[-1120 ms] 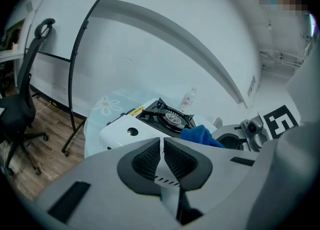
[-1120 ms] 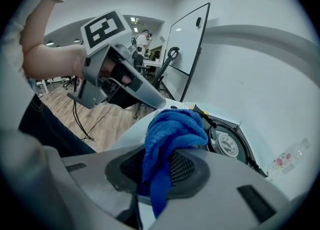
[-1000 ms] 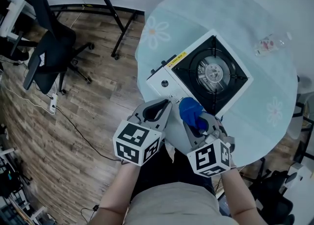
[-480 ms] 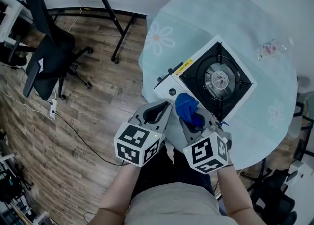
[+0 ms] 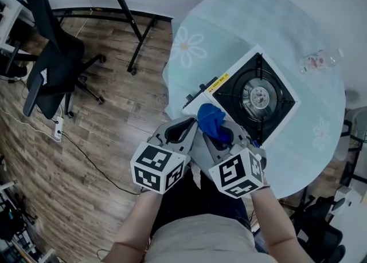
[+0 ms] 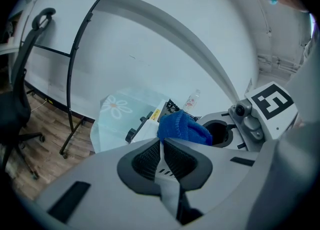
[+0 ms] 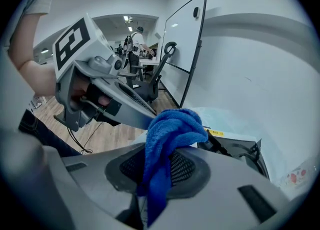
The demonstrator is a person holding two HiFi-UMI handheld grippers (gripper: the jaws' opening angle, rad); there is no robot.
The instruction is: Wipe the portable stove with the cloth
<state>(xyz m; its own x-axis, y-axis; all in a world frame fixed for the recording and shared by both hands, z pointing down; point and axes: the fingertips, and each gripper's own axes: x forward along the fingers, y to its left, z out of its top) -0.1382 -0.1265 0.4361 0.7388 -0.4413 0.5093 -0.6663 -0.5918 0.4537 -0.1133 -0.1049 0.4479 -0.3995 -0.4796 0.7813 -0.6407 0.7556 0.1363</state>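
Observation:
The white portable stove (image 5: 202, 103) with its black burner grate lies at an angle on the round table. A blue cloth (image 5: 211, 120) rests on the stove's near white end, bunched in my right gripper (image 5: 223, 138), which is shut on it. In the right gripper view the cloth (image 7: 167, 139) sticks up from between the jaws in front of the stove (image 7: 235, 149). My left gripper (image 5: 192, 125) hangs just left of the cloth at the table's edge, shut with nothing in it. In the left gripper view its pads (image 6: 150, 160) are pressed together below the cloth (image 6: 182, 128).
The table (image 5: 241, 15) has a pale blue cover with flower prints. A small clear plastic bottle (image 5: 321, 59) lies at its far right. A black office chair (image 5: 51, 67) and black stand legs (image 5: 132, 27) are on the wooden floor at left.
My right gripper has carried the blue cloth leftward along the stove's near side, from beside the burner onto the white control end. The left gripper stayed close alongside.

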